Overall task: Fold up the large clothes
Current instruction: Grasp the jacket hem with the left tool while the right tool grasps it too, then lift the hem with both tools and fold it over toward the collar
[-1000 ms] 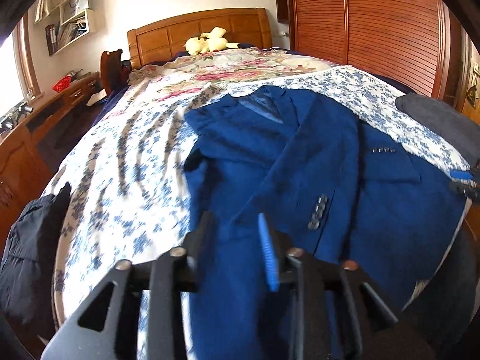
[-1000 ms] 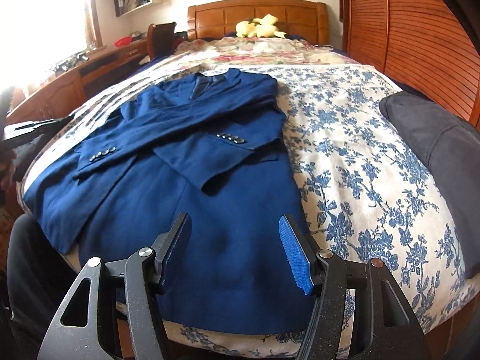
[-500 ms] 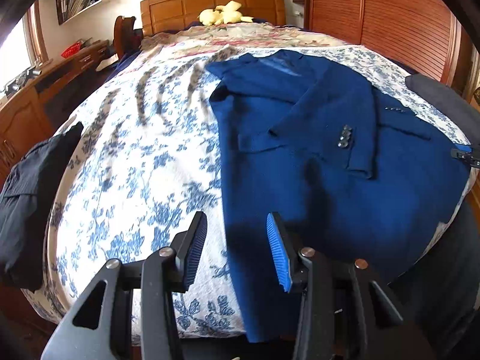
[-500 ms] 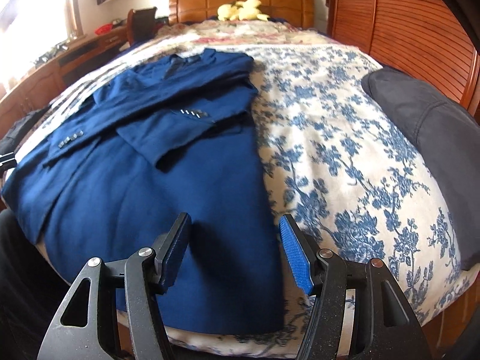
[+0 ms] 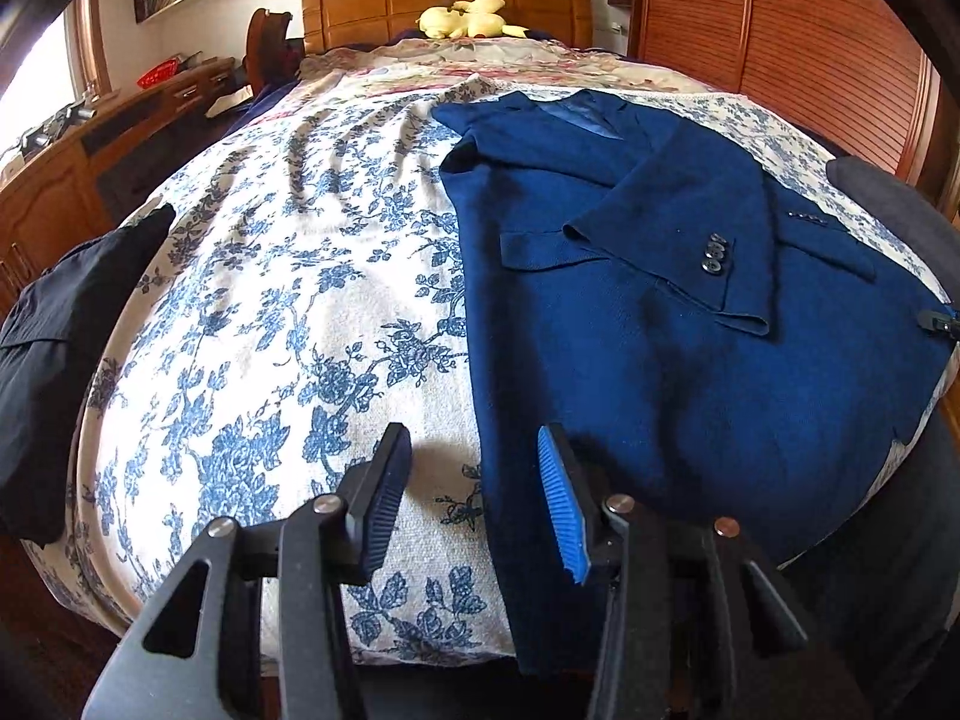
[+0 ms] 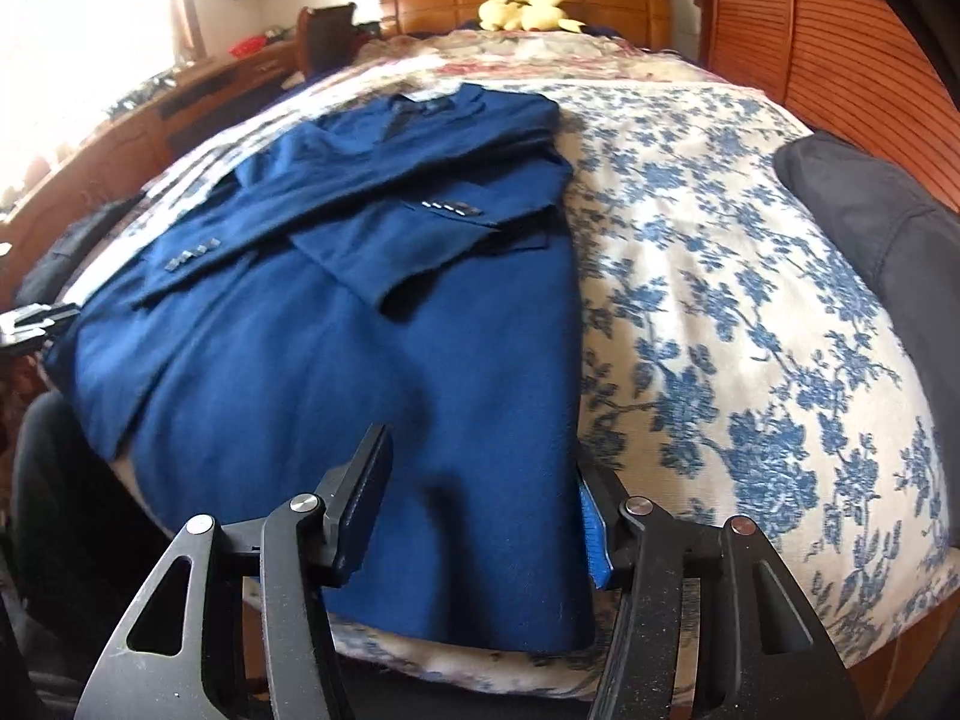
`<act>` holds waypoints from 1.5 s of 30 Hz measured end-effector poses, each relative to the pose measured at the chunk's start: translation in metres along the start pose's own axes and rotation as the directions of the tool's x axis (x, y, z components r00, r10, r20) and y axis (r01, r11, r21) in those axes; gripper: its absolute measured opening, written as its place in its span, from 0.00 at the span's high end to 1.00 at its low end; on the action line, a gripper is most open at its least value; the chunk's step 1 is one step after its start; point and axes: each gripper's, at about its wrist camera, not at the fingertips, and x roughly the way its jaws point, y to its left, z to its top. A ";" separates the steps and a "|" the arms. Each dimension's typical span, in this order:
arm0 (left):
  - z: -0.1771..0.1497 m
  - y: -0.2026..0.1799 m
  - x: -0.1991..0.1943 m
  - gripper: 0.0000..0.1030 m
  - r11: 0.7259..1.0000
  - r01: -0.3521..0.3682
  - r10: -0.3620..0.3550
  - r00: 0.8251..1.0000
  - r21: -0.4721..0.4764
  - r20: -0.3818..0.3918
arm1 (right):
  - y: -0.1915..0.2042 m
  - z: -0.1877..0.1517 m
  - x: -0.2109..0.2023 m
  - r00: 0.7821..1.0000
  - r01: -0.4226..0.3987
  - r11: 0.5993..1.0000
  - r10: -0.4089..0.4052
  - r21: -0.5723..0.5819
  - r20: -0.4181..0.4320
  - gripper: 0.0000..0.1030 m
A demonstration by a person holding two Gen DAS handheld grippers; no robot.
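Observation:
A dark blue suit jacket (image 5: 672,324) lies flat on the bed, collar toward the headboard, both sleeves folded across its front. It also shows in the right wrist view (image 6: 384,324). My left gripper (image 5: 474,498) is open and empty, low over the jacket's bottom left corner, straddling its left edge. My right gripper (image 6: 486,492) is open and empty, low over the jacket's bottom right corner, with the hem between its fingers. The right gripper's tip shows at the left wrist view's right edge (image 5: 942,319).
The bed has a blue floral cover (image 5: 270,324). A black garment (image 5: 54,324) lies at its left edge, a dark grey one (image 6: 876,228) at its right. A yellow plush toy (image 5: 468,15) sits by the wooden headboard. A desk (image 5: 90,156) stands left, a slatted wardrobe (image 5: 828,42) right.
Both grippers have pulled back toward the foot of the bed and moved outward, the left to the jacket's left bottom corner, the right to its right bottom corner. Both stayed open.

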 end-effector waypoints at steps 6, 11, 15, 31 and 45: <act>-0.013 0.000 -0.014 0.59 0.998 0.029 -0.028 1.000 -0.057 0.012 | 0.002 -0.005 0.010 0.997 0.067 0.997 -0.069 -0.049 -0.020 0.47; -0.022 -0.004 -0.019 0.68 0.996 0.074 -0.074 0.997 -0.047 0.004 | -0.003 -0.008 0.011 0.999 0.044 0.999 -0.044 -0.031 -0.016 0.47; -0.027 -0.004 -0.019 0.73 0.995 0.086 -0.086 0.996 -0.050 0.006 | -0.002 -0.009 0.012 0.999 0.048 0.998 -0.049 -0.034 -0.014 0.47; -0.005 -0.010 -0.048 1.00 0.991 0.128 -0.121 0.984 -0.045 0.132 | 0.010 0.005 0.003 0.997 0.067 0.997 -0.066 -0.041 0.030 0.94; 0.132 -0.052 -0.215 1.00 0.990 0.118 -0.142 0.851 0.079 0.506 | 0.055 0.118 -0.155 0.912 0.016 0.999 0.006 -0.050 0.410 0.98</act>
